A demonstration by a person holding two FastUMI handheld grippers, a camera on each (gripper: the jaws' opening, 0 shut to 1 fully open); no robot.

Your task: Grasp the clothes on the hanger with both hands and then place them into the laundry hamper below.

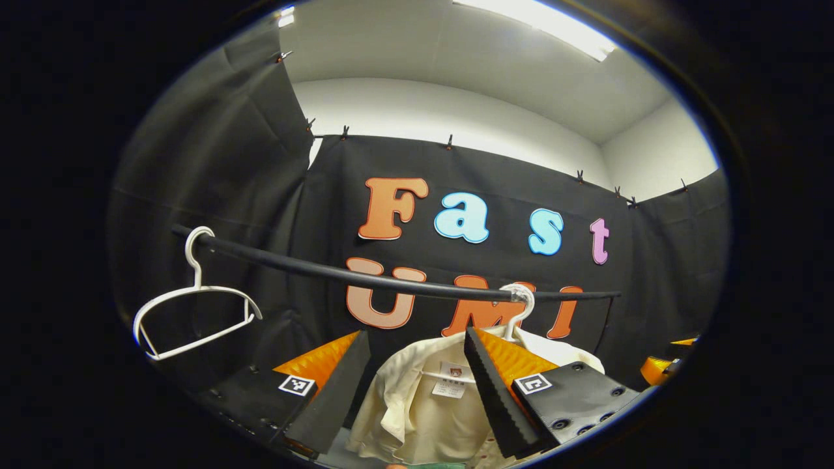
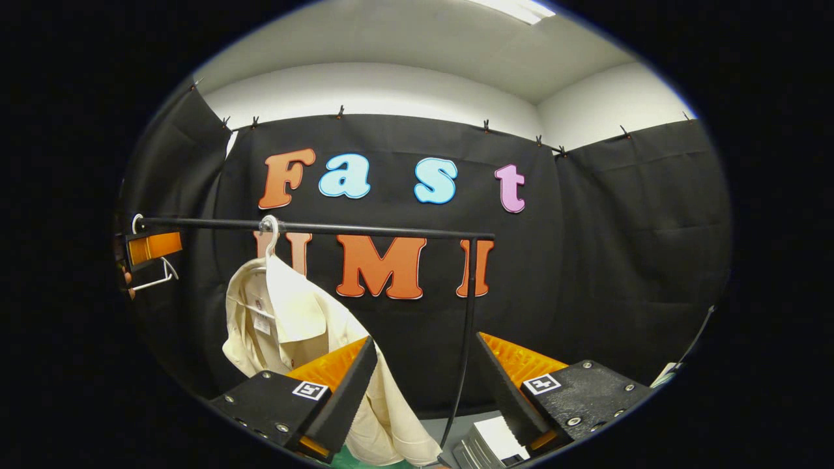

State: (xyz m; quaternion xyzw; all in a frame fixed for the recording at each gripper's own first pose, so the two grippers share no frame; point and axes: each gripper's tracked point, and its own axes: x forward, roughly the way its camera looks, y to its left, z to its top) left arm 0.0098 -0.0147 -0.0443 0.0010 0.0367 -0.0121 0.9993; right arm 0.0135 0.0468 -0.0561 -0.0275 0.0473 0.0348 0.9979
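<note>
Black-cloth booth | rail (image 1: 391,277): empty hanger (image 1: 195,306), cream shirt (image 1: 423,410) | both tools (image 1: 417,384) (image 2: 423,391) spread

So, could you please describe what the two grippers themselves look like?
The left gripper and the right gripper look alike: two wedge-shaped fingers with ridged, sawtooth inner faces, each mounted on a black block with round screw heads. Each block carries a small square black-and-white marker.
</note>
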